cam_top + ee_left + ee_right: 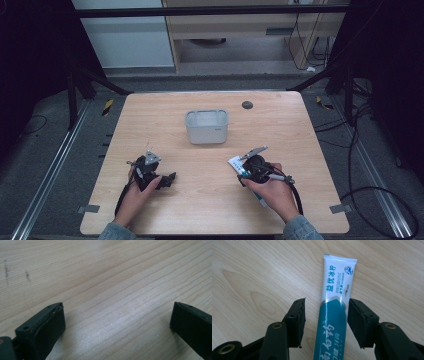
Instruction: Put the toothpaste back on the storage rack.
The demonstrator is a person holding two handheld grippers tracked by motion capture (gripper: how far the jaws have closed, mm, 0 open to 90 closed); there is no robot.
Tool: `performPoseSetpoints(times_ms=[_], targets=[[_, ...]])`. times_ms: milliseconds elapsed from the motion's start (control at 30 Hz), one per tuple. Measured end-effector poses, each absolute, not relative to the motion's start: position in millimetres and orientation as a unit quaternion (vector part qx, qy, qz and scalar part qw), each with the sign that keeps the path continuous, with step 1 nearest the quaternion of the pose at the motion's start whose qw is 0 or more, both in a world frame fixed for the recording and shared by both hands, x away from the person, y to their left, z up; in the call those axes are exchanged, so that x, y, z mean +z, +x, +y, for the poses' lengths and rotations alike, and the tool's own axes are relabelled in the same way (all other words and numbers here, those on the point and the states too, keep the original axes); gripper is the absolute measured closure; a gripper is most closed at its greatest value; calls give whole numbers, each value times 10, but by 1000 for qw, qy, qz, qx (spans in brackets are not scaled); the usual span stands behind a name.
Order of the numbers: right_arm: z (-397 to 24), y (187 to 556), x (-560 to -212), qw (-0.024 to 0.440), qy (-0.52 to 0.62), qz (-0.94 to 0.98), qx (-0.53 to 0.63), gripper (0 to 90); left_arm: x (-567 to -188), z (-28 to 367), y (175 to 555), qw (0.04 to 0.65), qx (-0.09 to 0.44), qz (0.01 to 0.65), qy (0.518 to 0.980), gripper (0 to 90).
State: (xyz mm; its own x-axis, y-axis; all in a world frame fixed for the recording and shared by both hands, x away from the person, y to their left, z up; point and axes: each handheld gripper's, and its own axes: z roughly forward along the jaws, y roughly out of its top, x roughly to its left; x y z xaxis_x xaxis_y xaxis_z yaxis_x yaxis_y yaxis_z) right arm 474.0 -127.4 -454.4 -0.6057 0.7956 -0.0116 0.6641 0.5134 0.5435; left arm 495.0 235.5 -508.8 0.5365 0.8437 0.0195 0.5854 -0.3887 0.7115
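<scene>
The right gripper (325,320) has its fingers (295,320) set on either side of a toothpaste tube (334,307), released rather than clenched: in the right gripper view a strip of bare wood shows between the left pad and the tube, and the right pad stands just beside the tube's edge, whether touching I cannot tell. The tube lies flat on the tabletop (257,277), its teal half between the fingers and its white half with the flat crimped end reaching past their tips. From the high view the right gripper (250,167) sits in the person's right hand (272,192) near the front right part of the tabletop (200,210), with the white end of the toothpaste tube (236,163) poking out to its left.

The left gripper (117,320) has its fingers (50,325) spread wide, released over bare wood with nothing between them. In the high view it (167,179) rests at the front left in the left hand (137,192).

Farther back, near the middle of the tabletop, stands a small grey bin (206,126), well apart from both grippers, and a dark round grommet (247,104) sits beyond it.
</scene>
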Motion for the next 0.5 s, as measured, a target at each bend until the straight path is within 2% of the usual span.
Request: performPoseSetpoints(times_ms=[200,500], targets=[[-1239,4813,-4578,122,427,861,247,434,-5088,2355,4950,334,193,441,811,0],[-1223,4895,-4683,118,439,861,229,477,-5089,2354,4951,334,194,441,810,0]])
